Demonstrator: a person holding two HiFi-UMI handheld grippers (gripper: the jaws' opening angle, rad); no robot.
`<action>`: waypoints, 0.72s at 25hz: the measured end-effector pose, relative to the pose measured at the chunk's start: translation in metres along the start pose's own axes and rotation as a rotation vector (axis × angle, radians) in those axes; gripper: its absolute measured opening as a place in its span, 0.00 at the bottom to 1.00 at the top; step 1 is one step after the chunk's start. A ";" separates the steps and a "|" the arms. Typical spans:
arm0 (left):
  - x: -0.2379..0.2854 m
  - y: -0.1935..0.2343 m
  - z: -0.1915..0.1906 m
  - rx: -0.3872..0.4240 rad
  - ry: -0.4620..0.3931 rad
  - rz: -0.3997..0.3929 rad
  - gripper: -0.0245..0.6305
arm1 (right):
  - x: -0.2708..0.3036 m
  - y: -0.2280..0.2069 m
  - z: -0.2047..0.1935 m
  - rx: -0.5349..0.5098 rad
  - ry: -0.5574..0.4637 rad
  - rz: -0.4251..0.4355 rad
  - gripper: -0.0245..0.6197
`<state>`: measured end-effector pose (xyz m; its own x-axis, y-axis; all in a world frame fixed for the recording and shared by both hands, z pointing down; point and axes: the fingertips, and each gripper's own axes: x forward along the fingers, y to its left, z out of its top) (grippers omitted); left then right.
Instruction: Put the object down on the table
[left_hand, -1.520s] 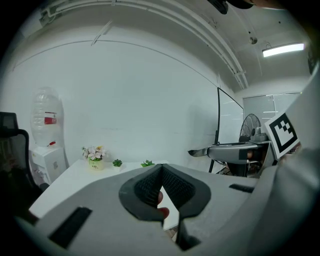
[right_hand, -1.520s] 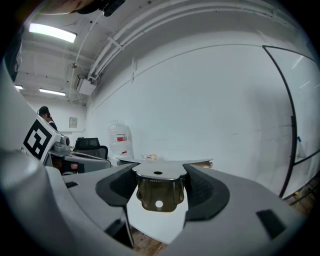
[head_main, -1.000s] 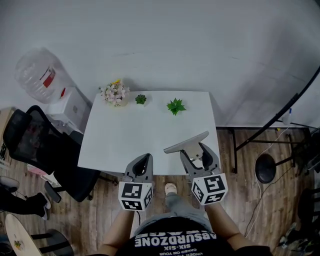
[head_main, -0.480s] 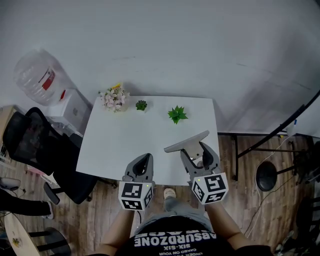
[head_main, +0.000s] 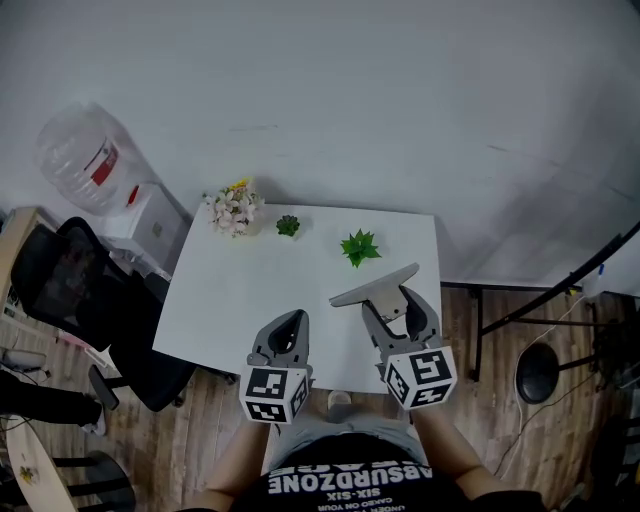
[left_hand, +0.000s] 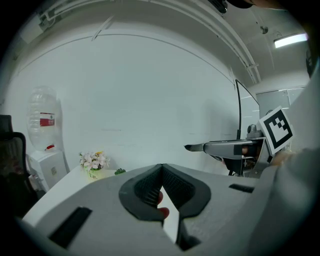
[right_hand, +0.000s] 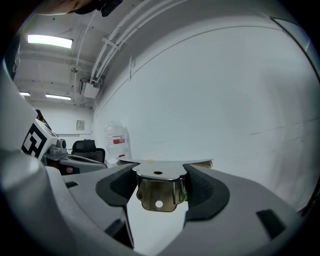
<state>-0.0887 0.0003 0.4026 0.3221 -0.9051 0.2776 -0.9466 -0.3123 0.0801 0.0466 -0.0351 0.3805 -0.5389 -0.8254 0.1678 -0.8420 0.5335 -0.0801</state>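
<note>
My right gripper (head_main: 396, 302) is shut on a flat grey metal blade with a folded bracket (head_main: 372, 288), held level above the near right part of the white table (head_main: 240, 290). In the right gripper view the bracket (right_hand: 158, 192) sits clamped between the two dark pads, its blade running across the top. My left gripper (head_main: 290, 320) hovers over the table's front edge, shut with nothing in it; its jaws meet at the tip (left_hand: 161, 172). From the left gripper view the blade (left_hand: 220, 148) shows out to the right.
A pot of pale flowers (head_main: 232, 207), a small succulent (head_main: 288, 226) and a green spiky plant (head_main: 359, 246) stand along the table's far edge. A black office chair (head_main: 60, 290) and a water bottle (head_main: 85, 160) are at the left, a black frame (head_main: 530, 310) at the right.
The table and plants have slid lower in the head view, so the grippers now reach a bit further over the table. Both grippers keep their pose; the blade stays gripped.
</note>
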 end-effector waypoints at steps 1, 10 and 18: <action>0.002 0.000 0.000 0.001 0.001 0.002 0.04 | 0.002 -0.002 0.001 0.000 -0.001 0.002 0.48; 0.018 0.002 -0.004 -0.003 0.030 0.010 0.04 | 0.017 -0.013 -0.006 0.024 0.018 0.014 0.48; 0.042 0.004 -0.001 -0.003 0.041 -0.008 0.04 | 0.030 -0.028 -0.015 0.040 0.046 0.002 0.48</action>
<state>-0.0788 -0.0382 0.4156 0.3290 -0.8899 0.3161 -0.9440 -0.3187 0.0854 0.0543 -0.0722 0.4025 -0.5397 -0.8146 0.2126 -0.8417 0.5264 -0.1198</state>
